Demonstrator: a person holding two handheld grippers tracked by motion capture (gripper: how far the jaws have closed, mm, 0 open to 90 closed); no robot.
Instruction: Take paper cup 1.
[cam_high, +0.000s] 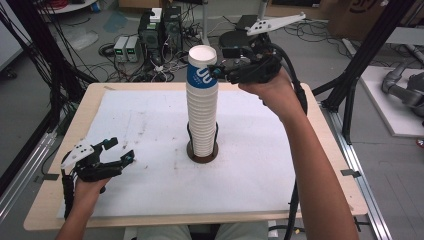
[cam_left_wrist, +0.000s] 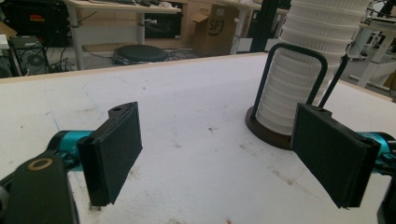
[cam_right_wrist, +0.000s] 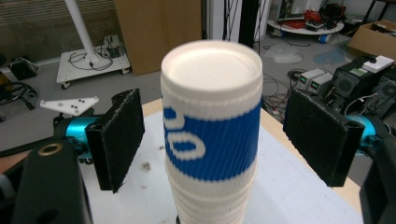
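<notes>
Right gripper view: our right gripper (cam_right_wrist: 212, 140) holds its jaws apart around the top paper cup (cam_right_wrist: 210, 112) of the stack (cam_high: 202, 117) at table centre, ready to lift it; our left gripper (cam_high: 114, 151), also apart, waits near left.

A lab: computer towers (cam_high: 160, 30), tangled cables (cam_high: 125, 70), metal rig frames (cam_high: 370, 50).

We see the cup stack (cam_high: 202, 107) upright in a holder (cam_high: 202, 154) at table (cam_high: 320, 165) centre. Our right gripper (cam_high: 216, 72) is up at the stack's top, jaws either side of top cup (cam_right_wrist: 211, 107), w/ gaps. Left gripper (cam_high: 117, 150) sits near front-left edge, well apart from stack.
</notes>
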